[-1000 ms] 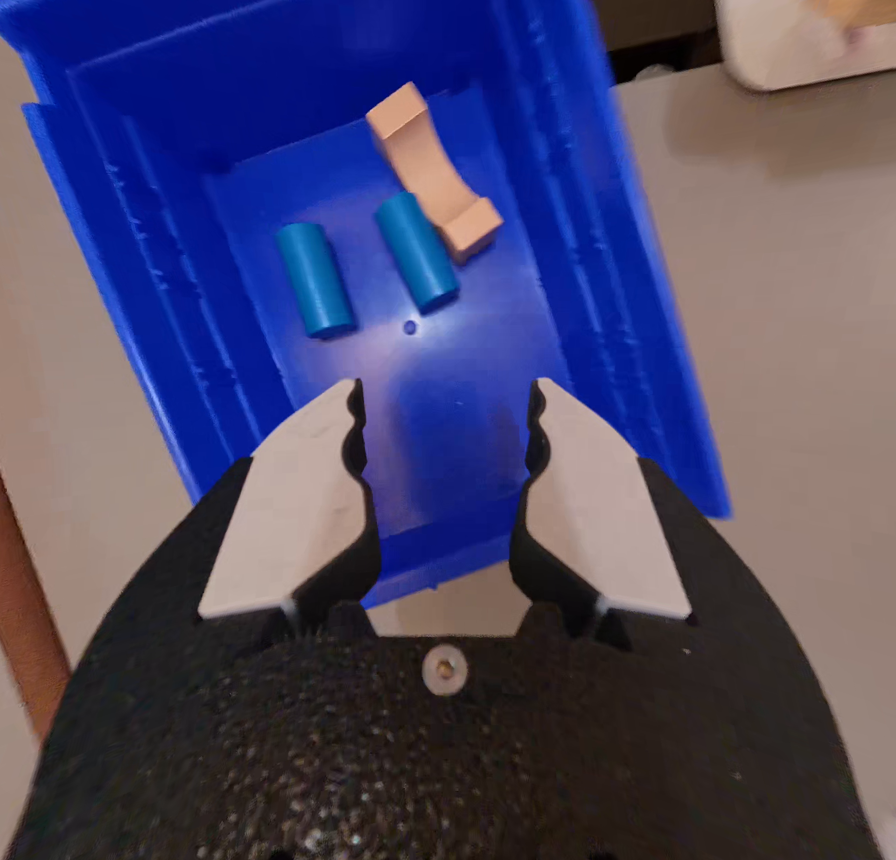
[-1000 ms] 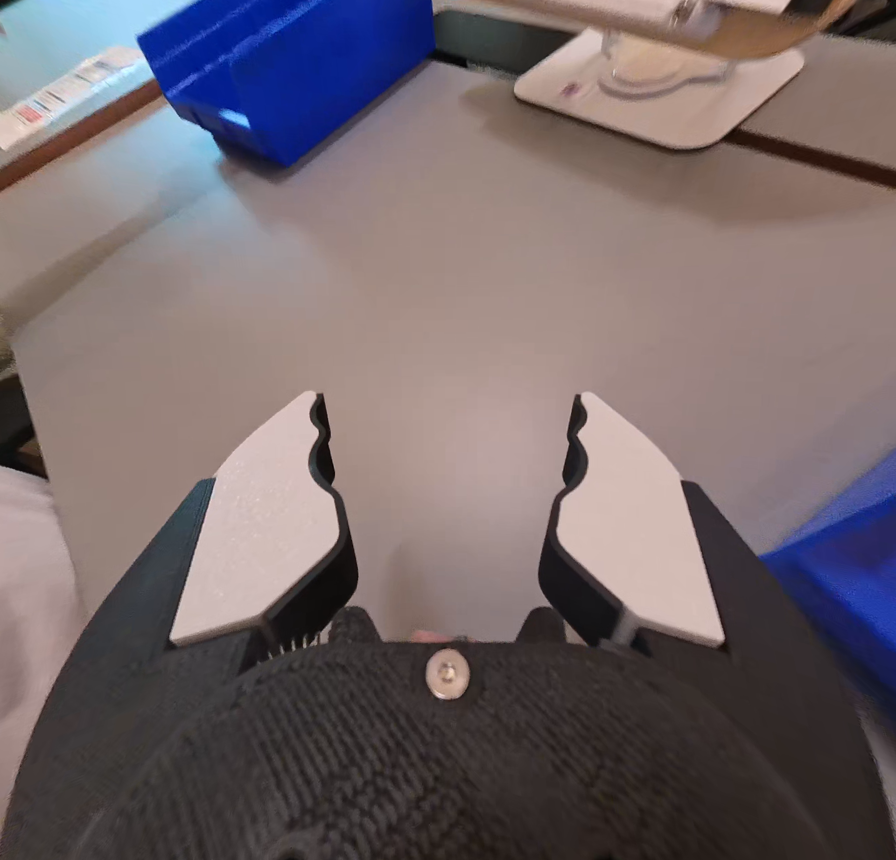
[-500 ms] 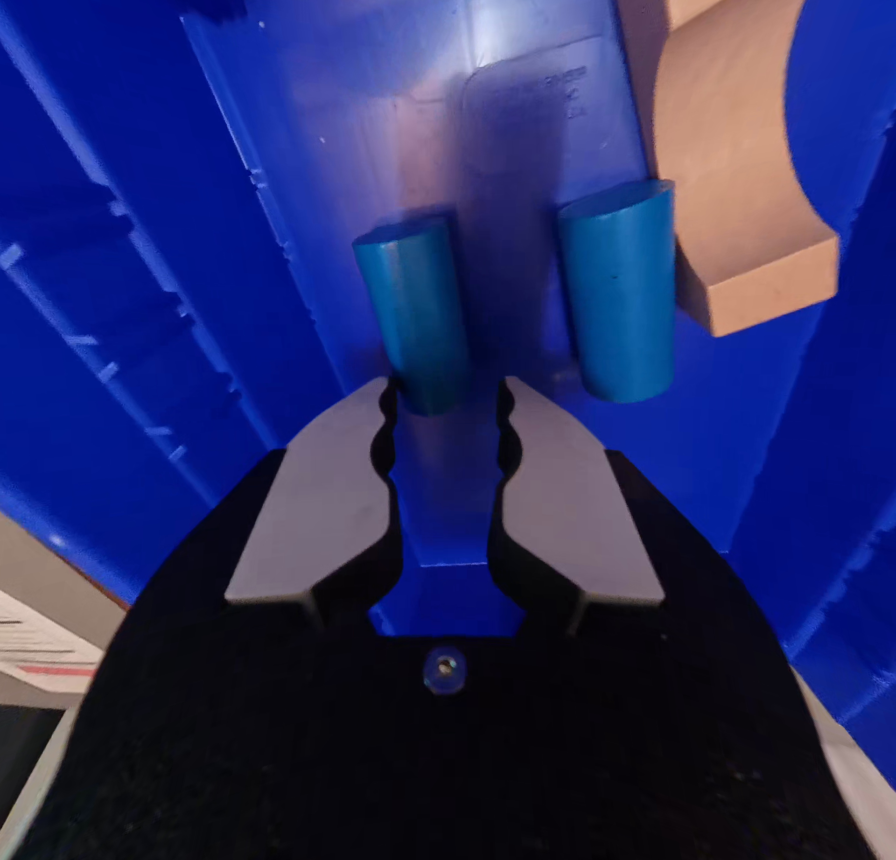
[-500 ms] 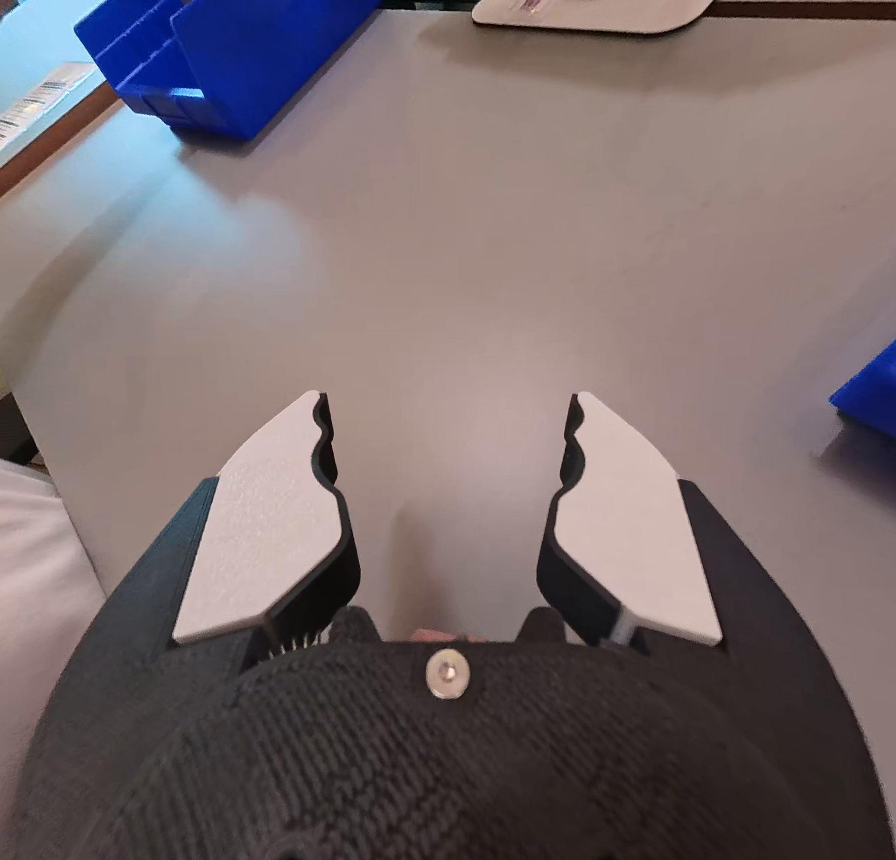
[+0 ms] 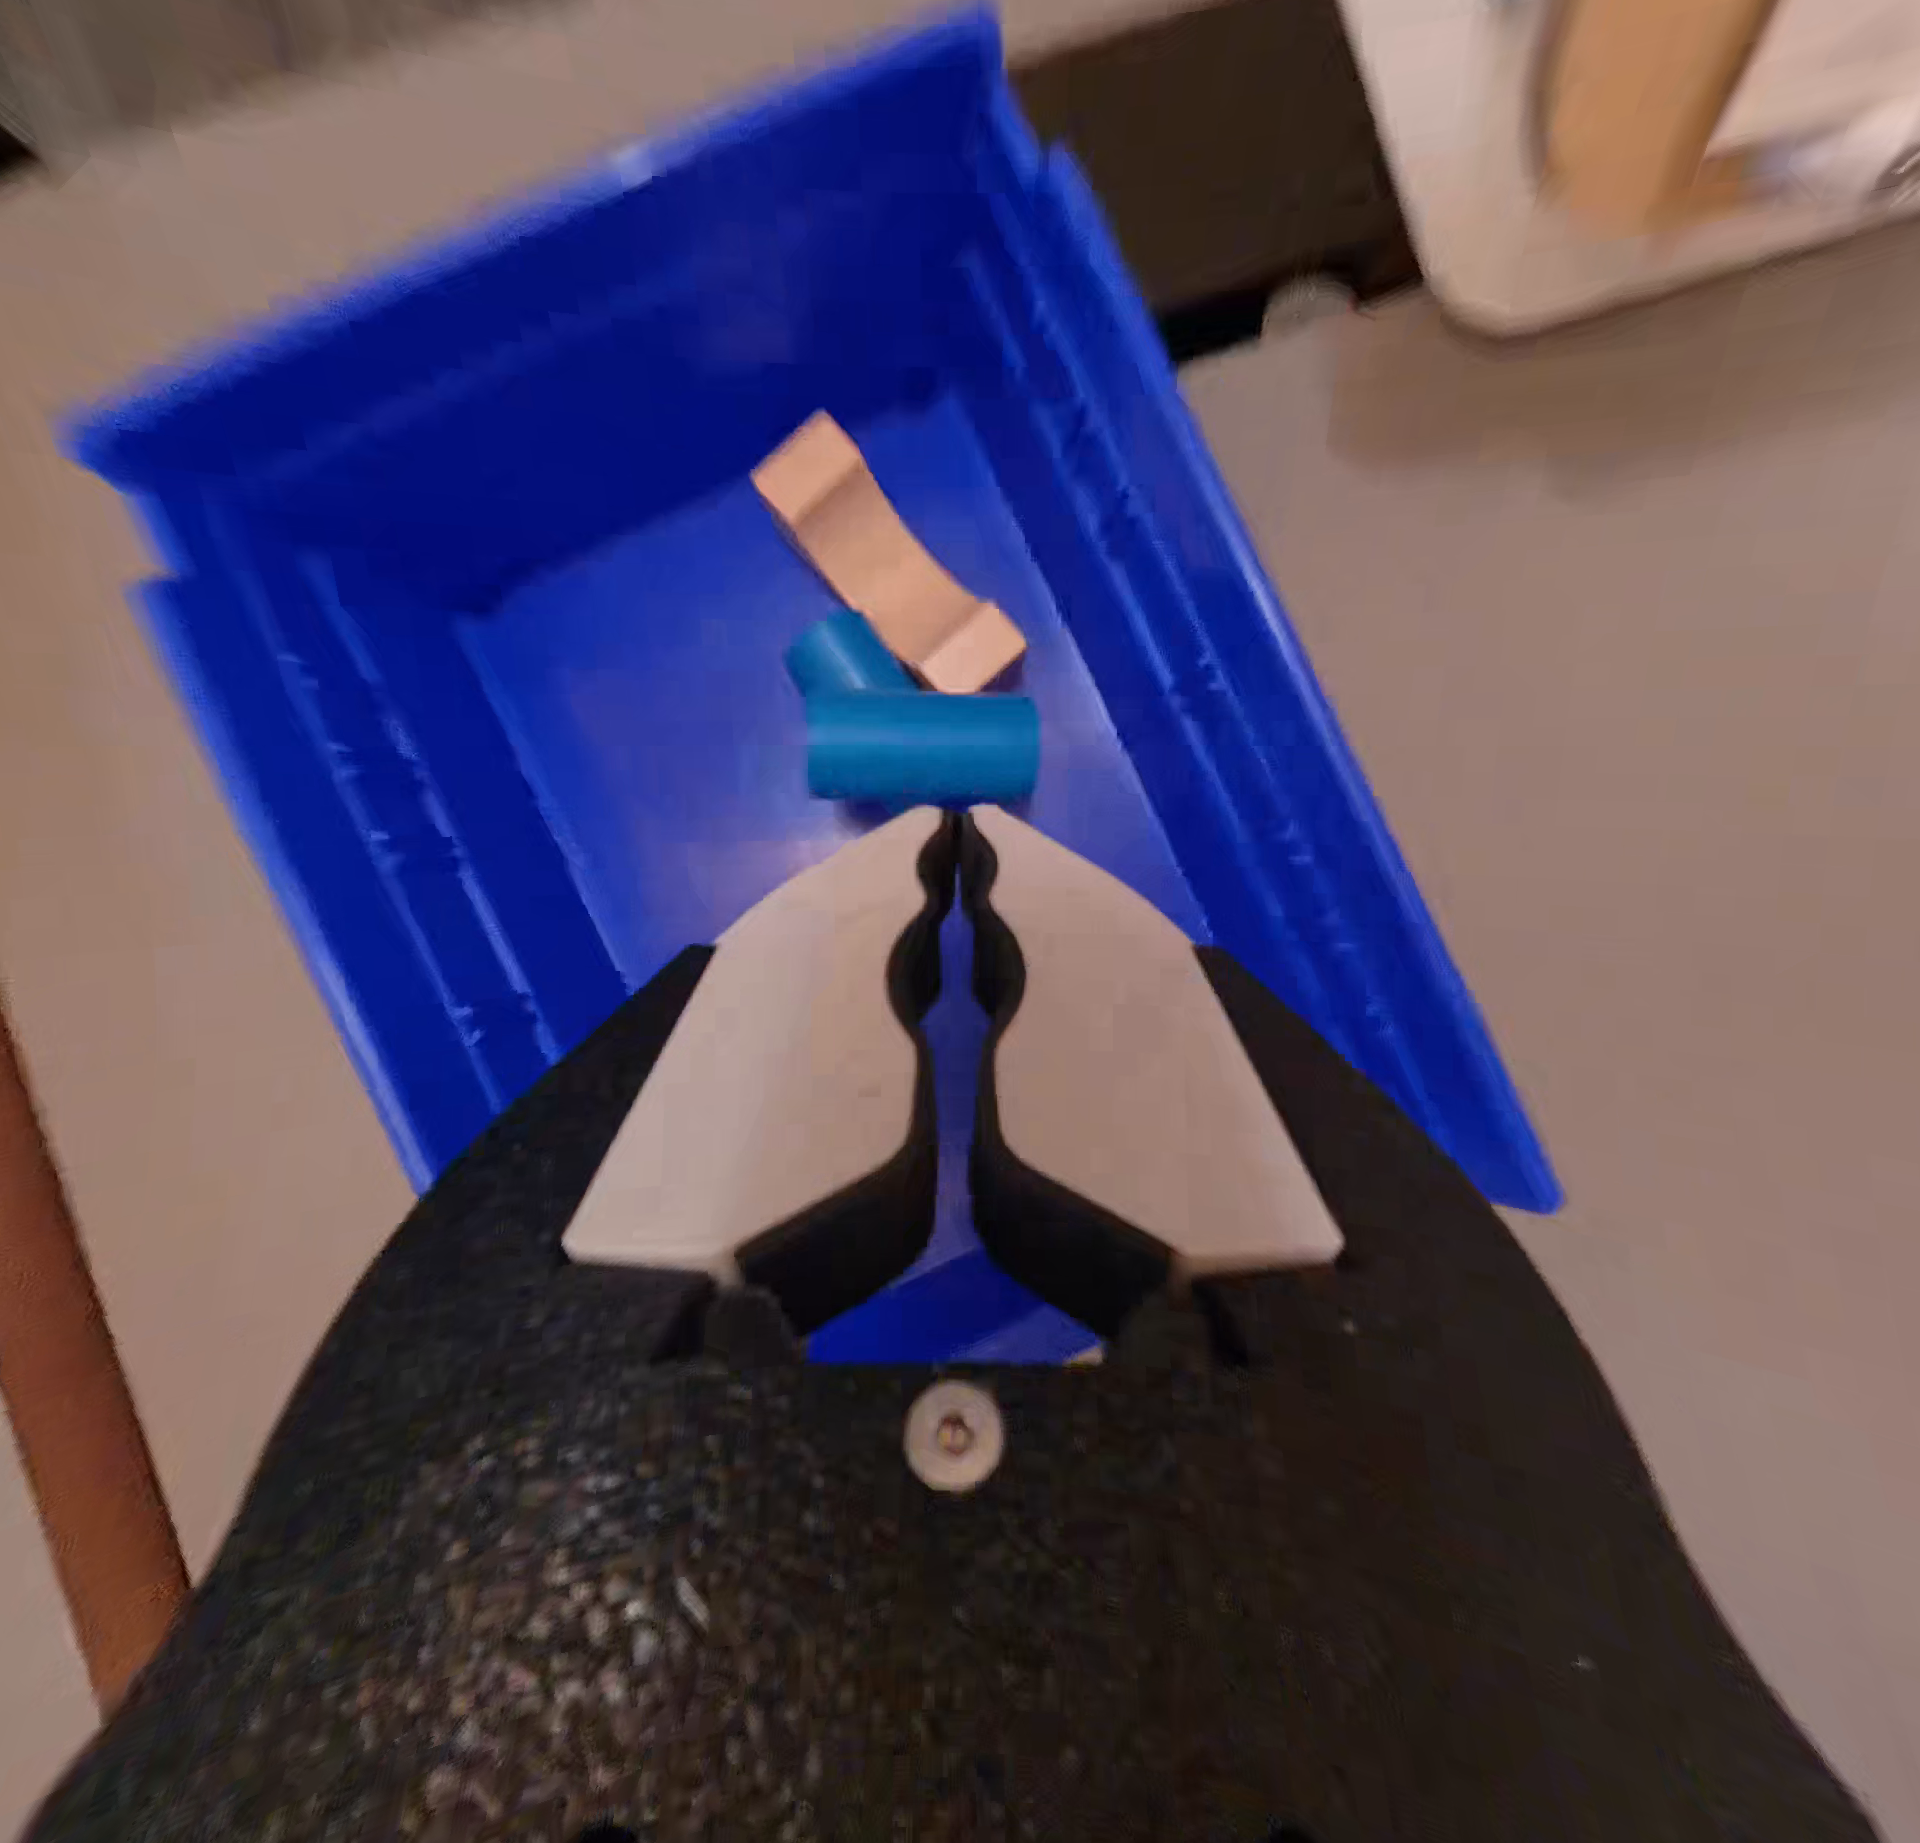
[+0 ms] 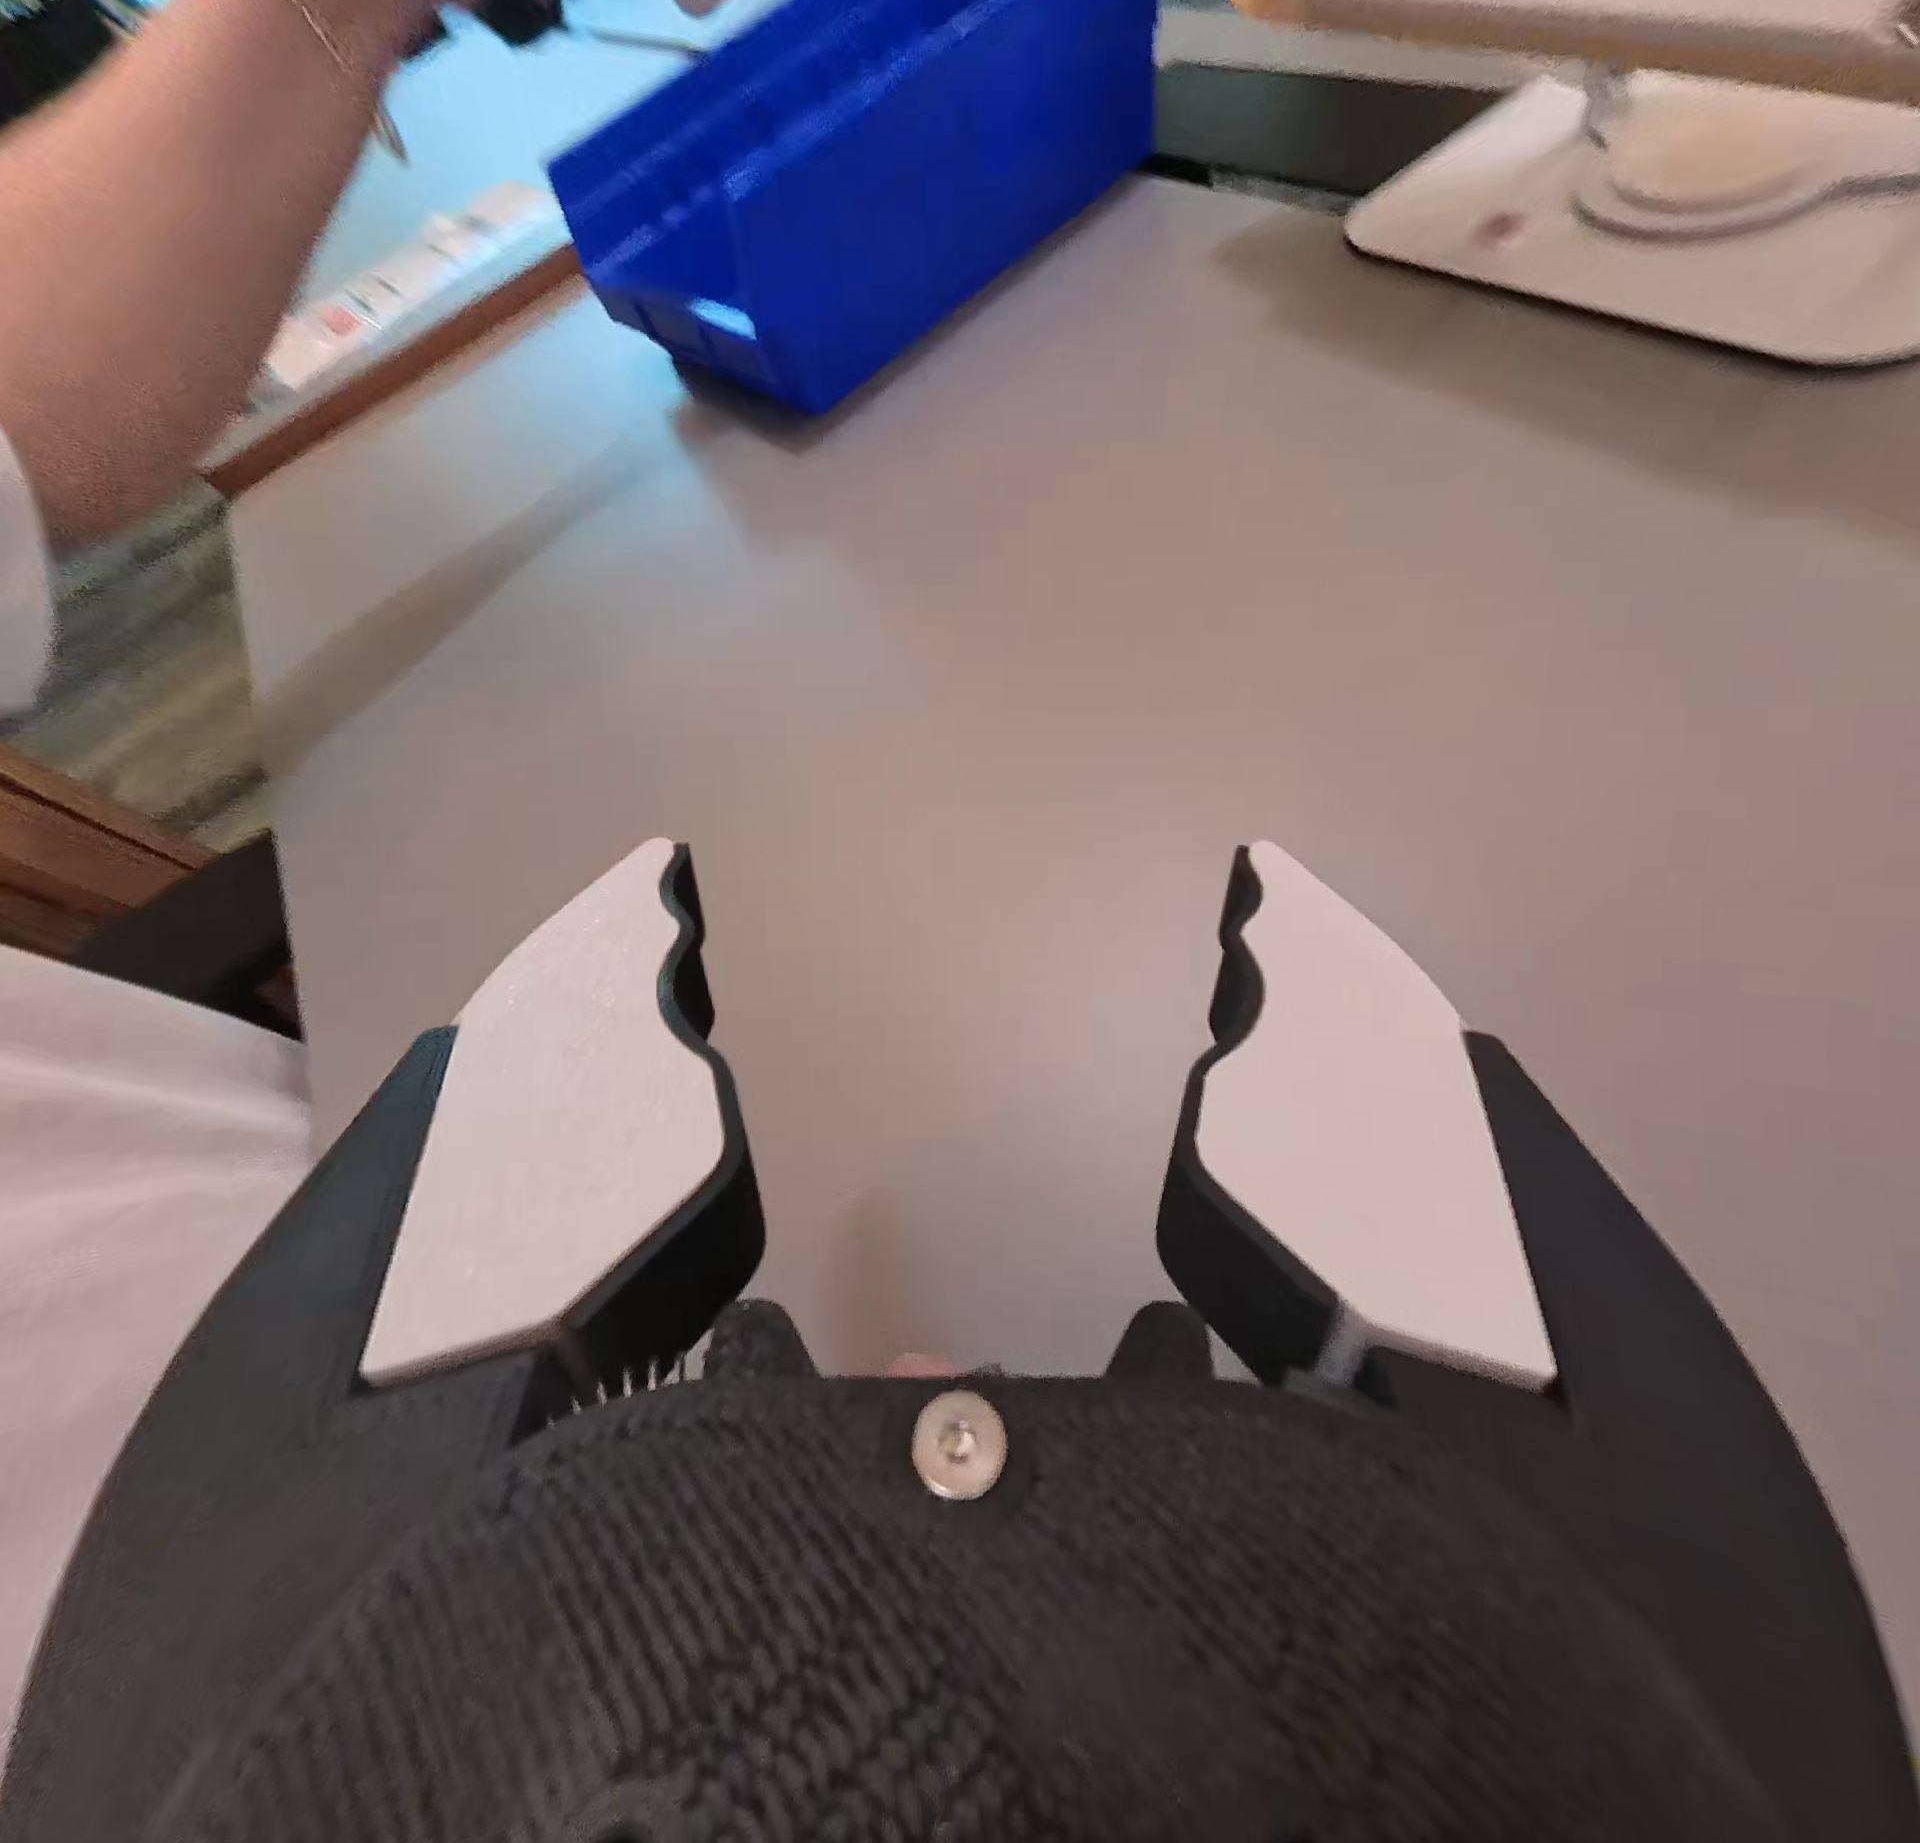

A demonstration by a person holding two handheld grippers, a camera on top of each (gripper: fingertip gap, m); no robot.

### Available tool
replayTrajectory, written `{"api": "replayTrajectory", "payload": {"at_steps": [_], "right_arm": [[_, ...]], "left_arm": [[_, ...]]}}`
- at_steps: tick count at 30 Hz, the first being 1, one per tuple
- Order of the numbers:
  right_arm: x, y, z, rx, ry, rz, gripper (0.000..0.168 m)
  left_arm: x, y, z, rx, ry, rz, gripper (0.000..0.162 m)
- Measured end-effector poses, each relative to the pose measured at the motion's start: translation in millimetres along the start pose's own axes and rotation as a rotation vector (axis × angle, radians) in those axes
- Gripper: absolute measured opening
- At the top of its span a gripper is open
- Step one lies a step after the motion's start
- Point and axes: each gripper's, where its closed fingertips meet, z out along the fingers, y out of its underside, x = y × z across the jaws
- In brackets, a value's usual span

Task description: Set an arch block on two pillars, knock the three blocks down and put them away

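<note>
My left gripper is shut, with nothing seen between its jaws, and hangs above a blue bin. In the bin a teal cylinder lies crosswise just past the fingertips in the picture. It rests against a second teal cylinder, which touches a tan arch block. My right gripper is open and empty, low over the bare grey table. The bin also shows in the right wrist view, far off at the upper left.
A white stand with a flat base stands at the table's back right, also blurred in the left wrist view. A person's forearm reaches over the bin. A wooden edge runs along the table's left side. Tip to tip, the grippers are about 50 centimeters apart.
My left gripper dipped into the bin, closed at the left cylinder's end, then rose back out fully shut. That cylinder now lies crosswise against the other one. My right gripper stayed open.
</note>
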Motion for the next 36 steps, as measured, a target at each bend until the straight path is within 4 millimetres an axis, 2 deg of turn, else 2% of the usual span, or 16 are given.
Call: {"api": "replayTrajectory", "payload": {"at_steps": [1,2,4,6,9,11,15,17,19,21,23,25,29,32,34,36], "right_arm": [[-4.7,-9.2,4.7,0.027,-0.033,0.0,0.096],[-8.7,-17.3,9.1,0.049,-0.059,-0.003,0.095],[-10.0,-26.7,17.0,0.059,-0.063,-0.006,0.092],[-12.1,-28.8,22.2,0.045,-0.061,-0.028,0.091],[-17.1,-30.3,22.8,0.047,-0.047,-0.058,0.091],[-19.6,-27.7,20.7,0.043,-0.044,-0.075,0.089],[-13.5,-11.5,13.2,-0.009,-0.015,-0.075,0.085],[-10.1,-6.2,8.8,-0.017,0.002,-0.065,0.084],[-8.4,-4.0,4.4,-0.009,0.015,-0.054,0.084],[-6.5,-3.2,0.8,0.002,0.032,-0.039,0.083],[-5.5,-3.2,-1.9,0.014,0.044,-0.024,0.083],[-5.8,-3.0,-2.9,0.025,0.048,-0.018,0.082],[-6.4,3.3,0.5,0.001,0.056,-0.013,0.081],[-9.9,8.1,2.7,-0.017,0.051,-0.025,0.081],[-9.1,11.0,3.4,-0.026,0.055,-0.029,0.081],[-7.0,12.9,4.0,-0.037,0.06,-0.022,0.081]], "left_arm": [[1.0,-5.2,-15.0,0.069,-0.037,-0.002,0.0],[-1.9,-4.8,-25.7,0.096,-0.09,0.005,0.0],[-4.8,7.9,-27.7,0.046,-0.132,0.05,0.0],[-5.4,24.4,-16.1,-0.028,-0.127,0.059,0.0],[6.2,38.2,7.1,-0.064,-0.058,0.101,0.0],[10.4,44.1,19.6,-0.077,-0.019,0.119,0.018],[14.5,50.1,33.4,-0.087,0.085,0.121,0.034],[13.9,44.3,36.4,-0.05,0.112,0.241,0.044],[9.7,36.3,38.7,0.008,0.08,0.469,0.049],[5.7,38.1,41.1,-0.001,0.05,0.68,0.052],[0.4,41.6,46.4,-0.054,0.037,0.759,0.059],[-0.9,44.2,53.6,-0.103,0.066,0.756,0.064],[9.2,49.2,65.3,-0.137,0.16,0.823,0.06],[8.6,65.1,77.0,-0.242,0.166,0.912,0.055],[10.0,78.9,81.8,-0.319,0.184,0.959,0.04],[15.8,79.3,83.1,-0.306,0.199,0.95,0.035]]}}
